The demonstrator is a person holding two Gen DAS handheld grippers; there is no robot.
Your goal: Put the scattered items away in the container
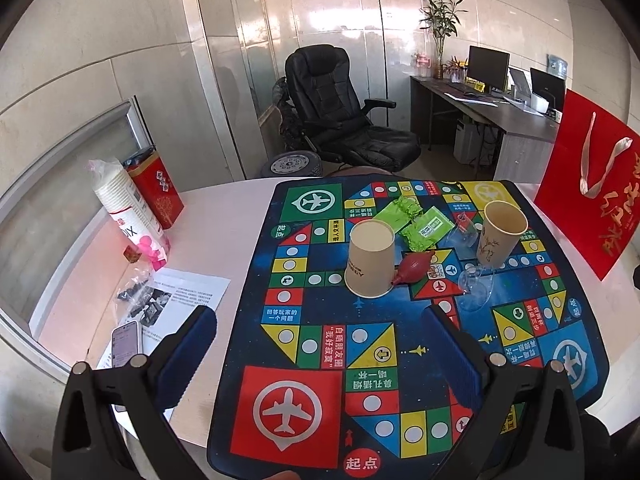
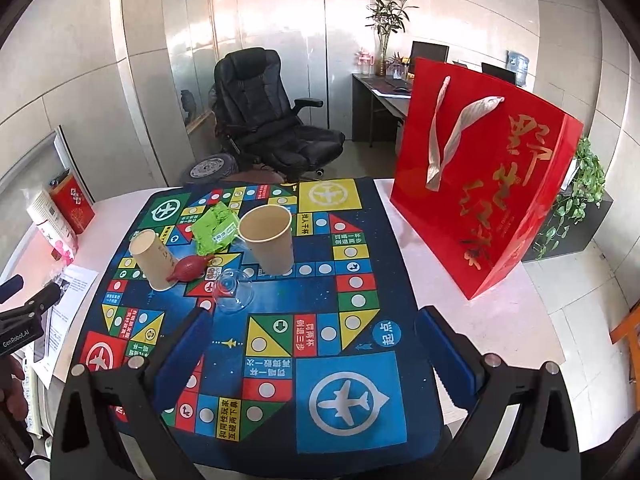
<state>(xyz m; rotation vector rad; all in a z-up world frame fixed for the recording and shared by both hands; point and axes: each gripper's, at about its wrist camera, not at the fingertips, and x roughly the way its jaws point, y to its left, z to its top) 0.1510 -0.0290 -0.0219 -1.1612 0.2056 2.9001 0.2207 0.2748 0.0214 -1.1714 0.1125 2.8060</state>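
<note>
Office room, walled in large pale glossy tiles [image 1: 340,12] that caught bright reflected light. Far back stood a black reclining office chair [image 1: 340,108], a small tyre [image 1: 290,164] at its left. Along the far right ran a dark desk [image 1: 480,108] carrying monitors [image 1: 488,62], beside a tall potted plant [image 1: 440,20]. Pale tiled floor [image 2: 576,320] at right.

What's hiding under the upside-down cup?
Can't tell. The upside-down cup sits mouth-down on the game mat, so its wall covers whatever is beneath. Only the red bulb shows, leaning against its side, outside the cup.
</note>
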